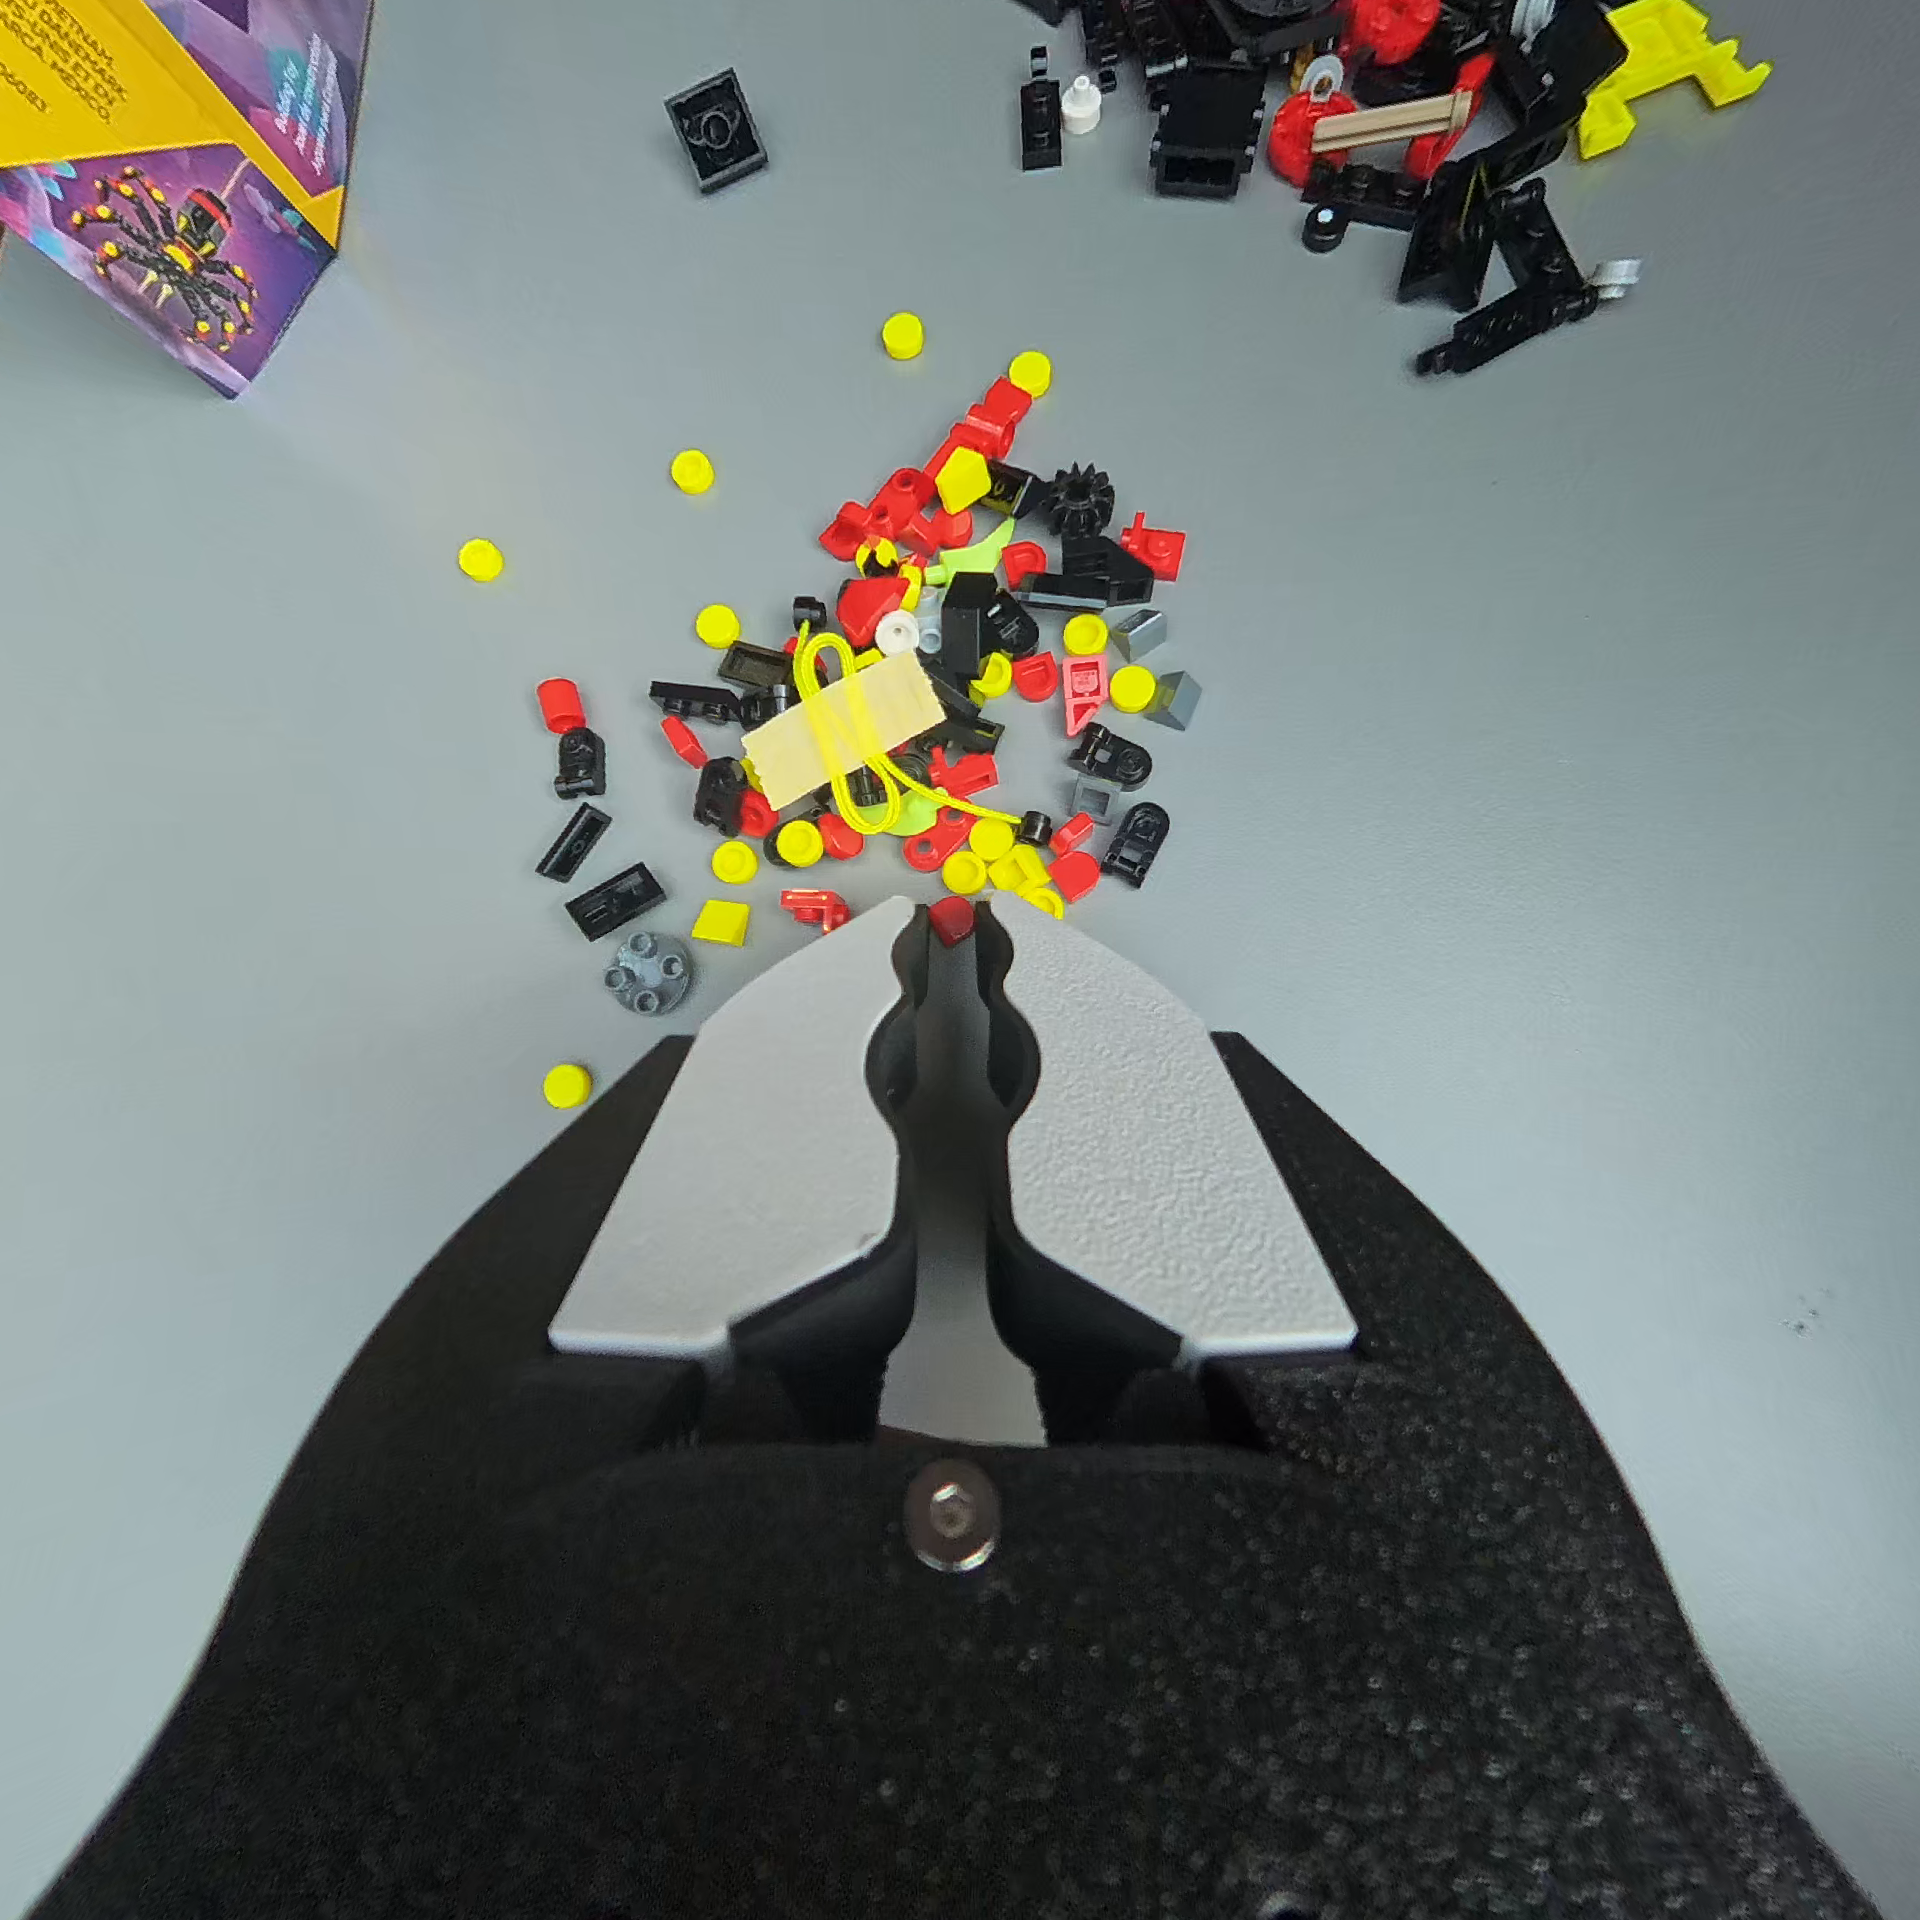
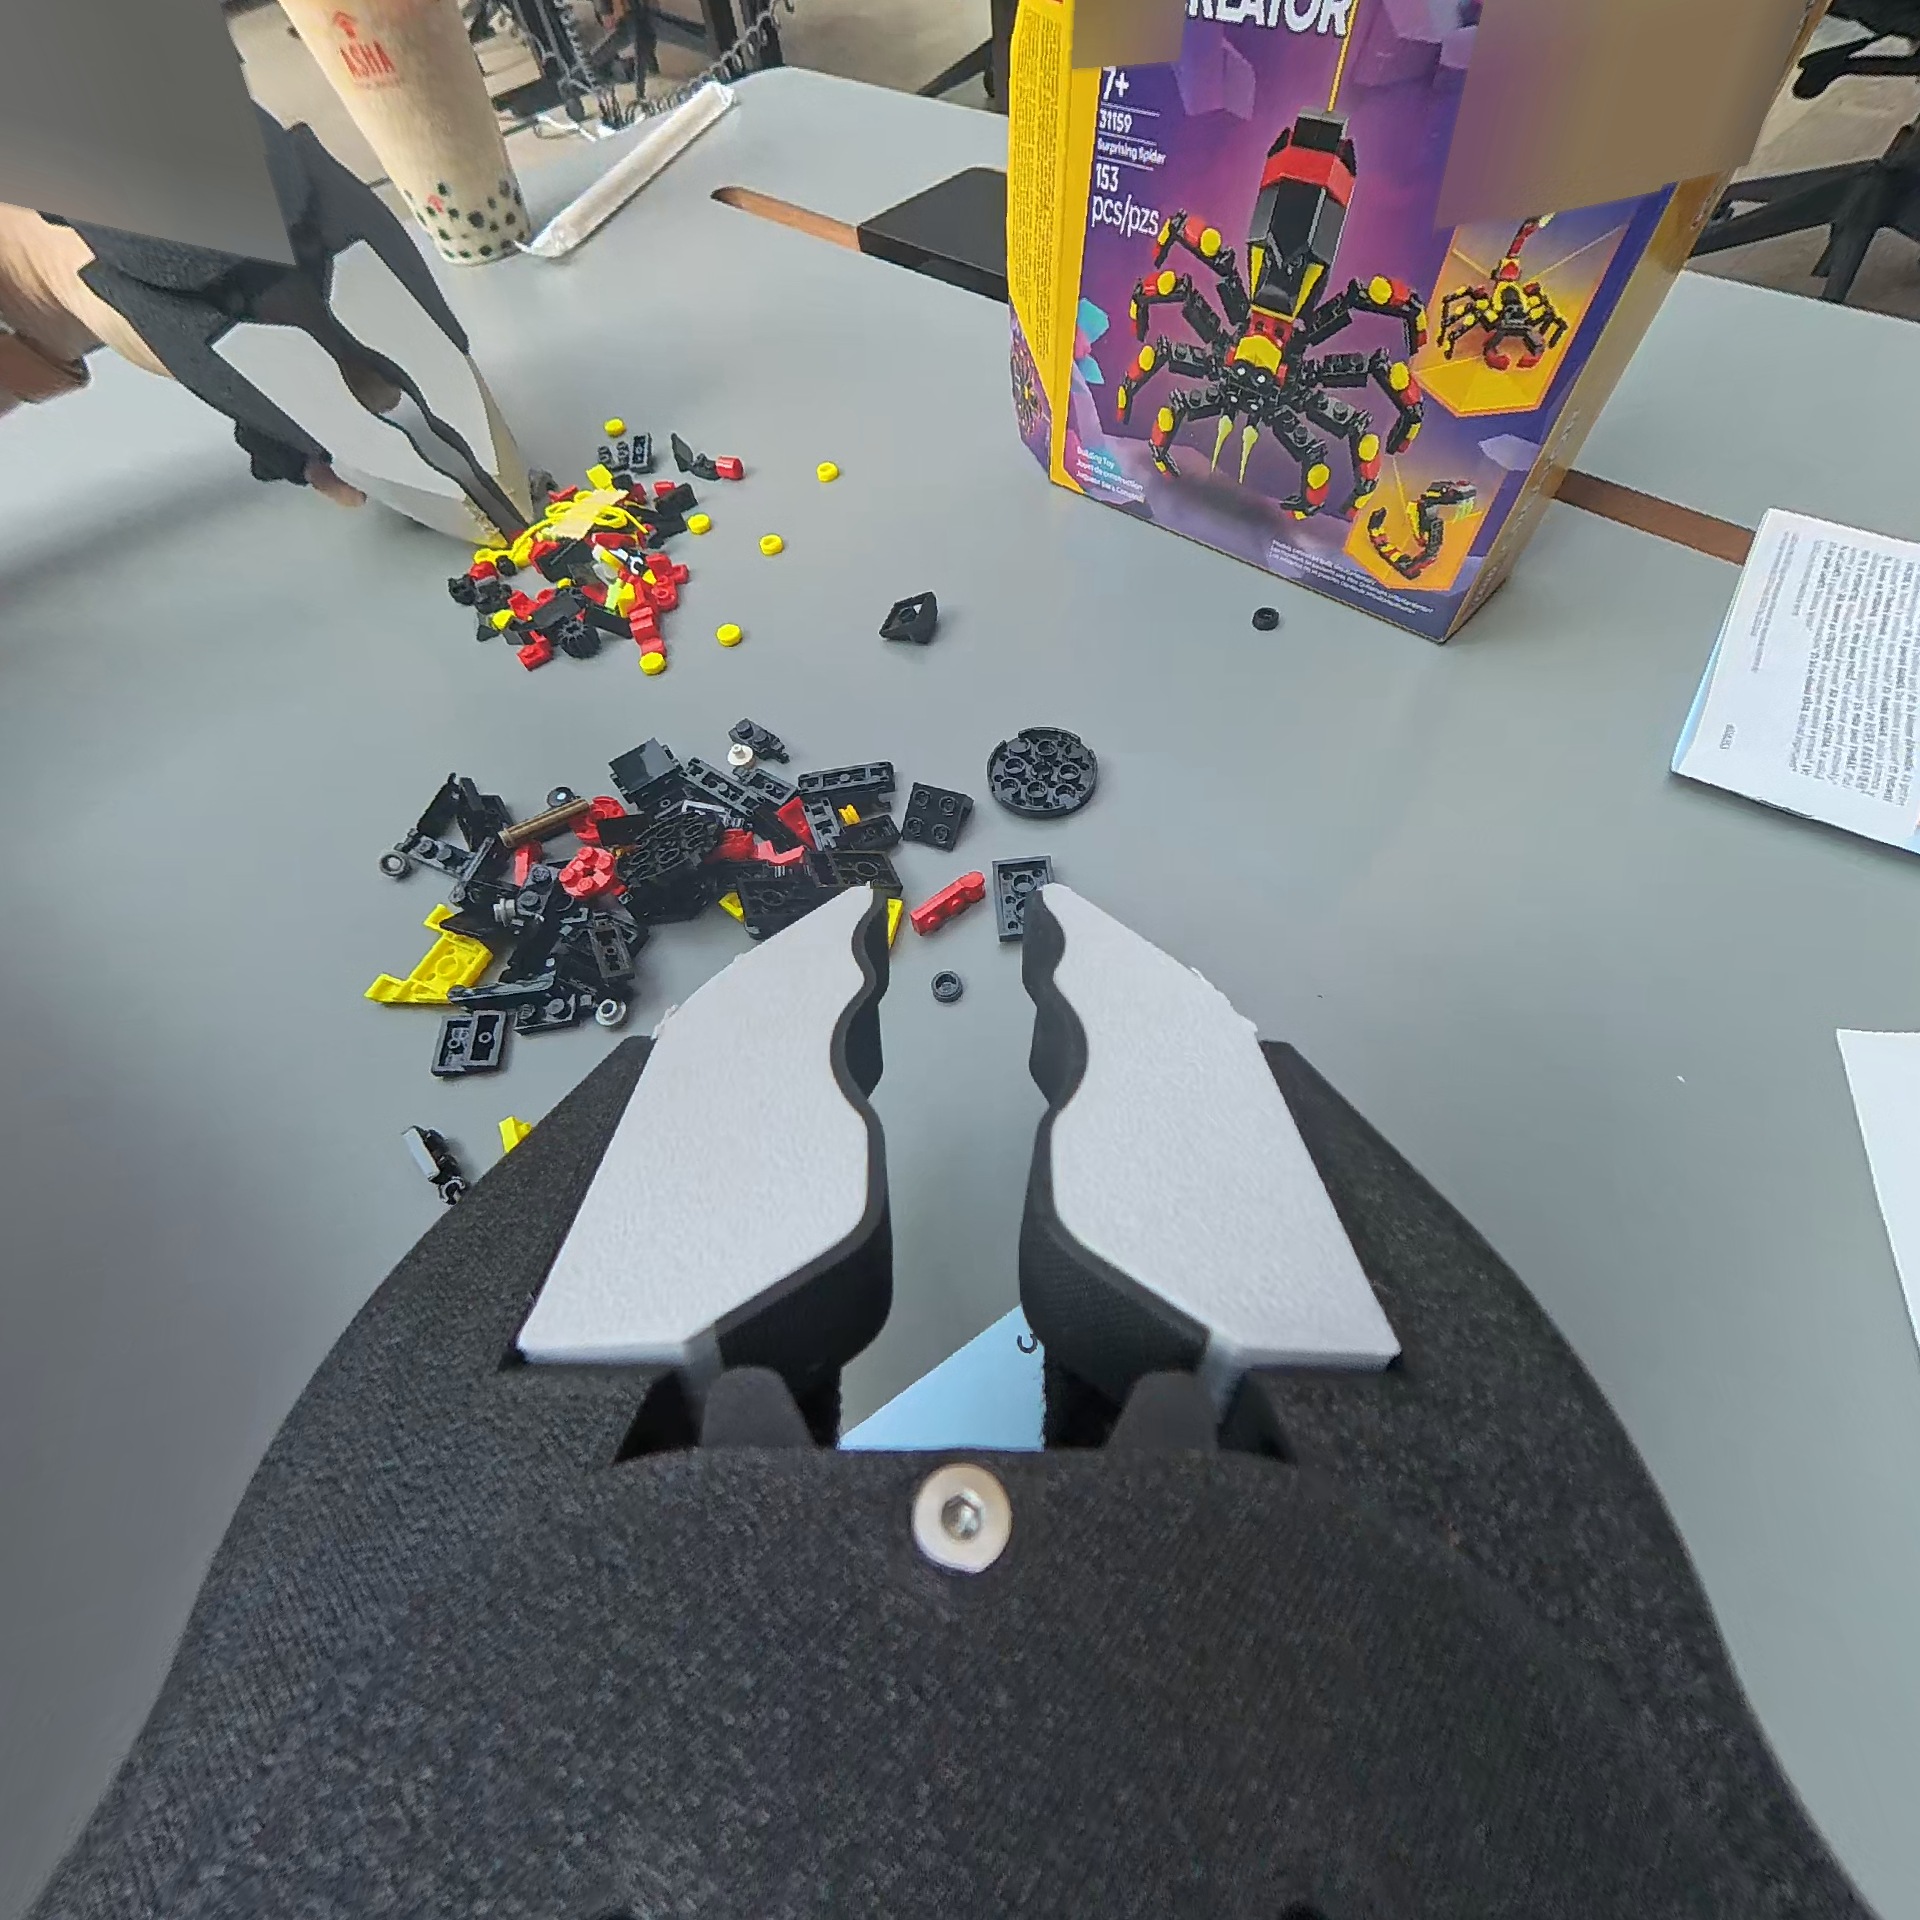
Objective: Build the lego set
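In the left wrist view my left gripper (image 1: pixel 950 914) is shut on a small red lego piece (image 1: pixel 950 923) at the near edge of a pile of small red, yellow and black pieces (image 1: pixel 904 675), with a tan plate wrapped in yellow-green string (image 1: pixel 844 732) in the pile. The right wrist view shows this gripper (image 2: pixel 499 520) far left, tips down at that pile (image 2: pixel 592 566). My right gripper (image 2: pixel 956 914) is open and empty, hovering at the right edge of a second pile of larger black, red and yellow pieces (image 2: pixel 665 873). A small black ring (image 2: pixel 945 986) lies between its fingers.
The purple and yellow lego box (image 2: pixel 1299 312) stands at the back right; it also shows in the left wrist view (image 1: pixel 177 166). A black round plate (image 2: pixel 1042 772), printed paper sheets (image 2: pixel 1808 675), a drink cup (image 2: pixel 436 125) and a dark flat object (image 2: pixel 935 229) sit on the grey table (image 2: pixel 1351 883). About 30 cm separates my left fingertips from my right.
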### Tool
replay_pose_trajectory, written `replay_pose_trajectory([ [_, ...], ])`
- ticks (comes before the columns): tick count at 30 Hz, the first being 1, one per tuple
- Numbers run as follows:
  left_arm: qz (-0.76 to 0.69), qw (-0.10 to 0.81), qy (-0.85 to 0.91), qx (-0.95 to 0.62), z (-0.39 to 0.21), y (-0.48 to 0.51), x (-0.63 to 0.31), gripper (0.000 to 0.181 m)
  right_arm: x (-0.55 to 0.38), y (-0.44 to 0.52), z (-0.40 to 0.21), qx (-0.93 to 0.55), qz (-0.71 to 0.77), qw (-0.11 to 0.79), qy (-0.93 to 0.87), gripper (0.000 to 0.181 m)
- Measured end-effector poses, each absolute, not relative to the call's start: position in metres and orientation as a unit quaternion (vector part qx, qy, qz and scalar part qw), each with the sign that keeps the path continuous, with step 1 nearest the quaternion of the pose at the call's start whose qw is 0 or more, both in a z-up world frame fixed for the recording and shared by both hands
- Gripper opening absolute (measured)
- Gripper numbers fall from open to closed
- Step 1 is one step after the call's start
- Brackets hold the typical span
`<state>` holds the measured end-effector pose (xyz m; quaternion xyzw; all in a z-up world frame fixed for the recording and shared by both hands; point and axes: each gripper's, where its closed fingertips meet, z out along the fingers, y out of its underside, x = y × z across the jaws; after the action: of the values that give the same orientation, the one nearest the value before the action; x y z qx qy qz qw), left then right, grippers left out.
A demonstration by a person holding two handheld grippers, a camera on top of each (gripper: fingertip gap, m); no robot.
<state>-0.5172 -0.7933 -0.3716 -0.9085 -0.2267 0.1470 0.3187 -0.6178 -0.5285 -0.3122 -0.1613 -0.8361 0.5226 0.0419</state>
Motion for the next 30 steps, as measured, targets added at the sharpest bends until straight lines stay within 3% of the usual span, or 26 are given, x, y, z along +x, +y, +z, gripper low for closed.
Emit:
replay_pose_trajectory([
  [16, 0.146, 0.327, -0.227, -0.906, -0.370, -0.747, -0.431, 0.008, -0.602, -0.539, -0.304, -0.131, 0.531, 0.031, -0.837, 0.024],
  [19, 0.162, 0.346, -0.242, -0.892, -0.366, -0.745, -0.432, 0.022, -0.586, -0.558, -0.282, -0.100, 0.549, 0.015, -0.830, 0.030],
  [22, 0.185, 0.347, -0.269, -0.879, -0.358, -0.750, -0.426, 0.036, -0.565, -0.610, -0.237, -0.034, 0.570, -0.005, -0.821, 0.031],
  [25, 0.227, 0.366, -0.307, -0.849, -0.339, -0.761, -0.412, 0.037, -0.556, -0.704, -0.191, 0.021, 0.586, -0.016, -0.810, 0.026],
  [27, 0.272, 0.373, -0.335, -0.821, -0.324, -0.774, -0.402, 0.037, -0.544, -0.785, -0.184, 0.042, 0.564, -0.080, -0.821, 0.026],
  [30, 0.338, 0.364, -0.377, -0.781, -0.308, -0.800, -0.384, 0.034, -0.567, -0.913, -0.212, 0.022, 0.507, -0.072, -0.859, 0.027],
])
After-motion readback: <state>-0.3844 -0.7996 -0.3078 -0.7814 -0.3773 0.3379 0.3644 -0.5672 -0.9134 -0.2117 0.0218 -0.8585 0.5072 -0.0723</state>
